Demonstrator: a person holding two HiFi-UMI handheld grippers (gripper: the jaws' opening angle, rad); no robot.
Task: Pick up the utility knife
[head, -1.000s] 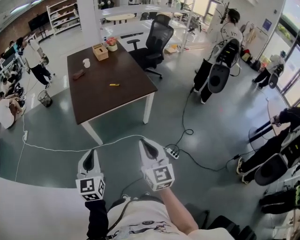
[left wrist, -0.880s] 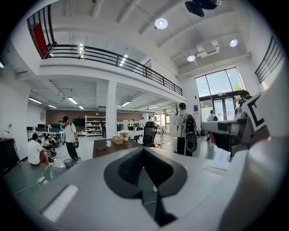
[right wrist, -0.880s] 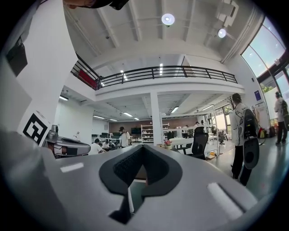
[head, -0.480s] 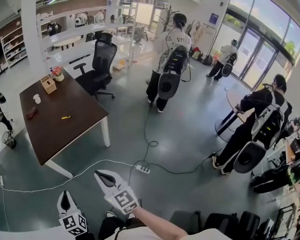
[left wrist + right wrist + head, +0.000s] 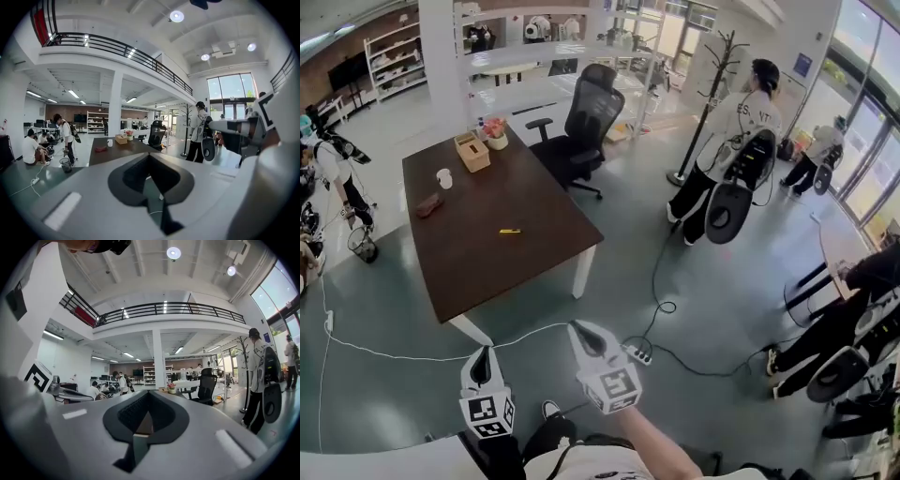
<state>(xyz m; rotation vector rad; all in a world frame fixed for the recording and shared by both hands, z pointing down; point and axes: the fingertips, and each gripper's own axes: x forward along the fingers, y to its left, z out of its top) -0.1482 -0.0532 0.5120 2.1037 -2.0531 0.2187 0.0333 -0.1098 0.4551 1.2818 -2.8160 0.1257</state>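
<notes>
The yellow utility knife (image 5: 510, 231) lies near the middle of the dark worktop (image 5: 487, 267), well apart from both tools. The left tool (image 5: 481, 364) and the right tool (image 5: 583, 337) hang over the grey floor (image 5: 722, 300), each with jaws pressed together, pinching nothing.

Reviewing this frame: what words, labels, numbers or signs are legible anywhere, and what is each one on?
"ES" ... "NT": back of the standing person's white shirt; the middle letters are unreadable.
Small blue wall sign: too small to read.
Black-and-white square markers on the left gripper and right gripper: patterns only, no words.
</notes>
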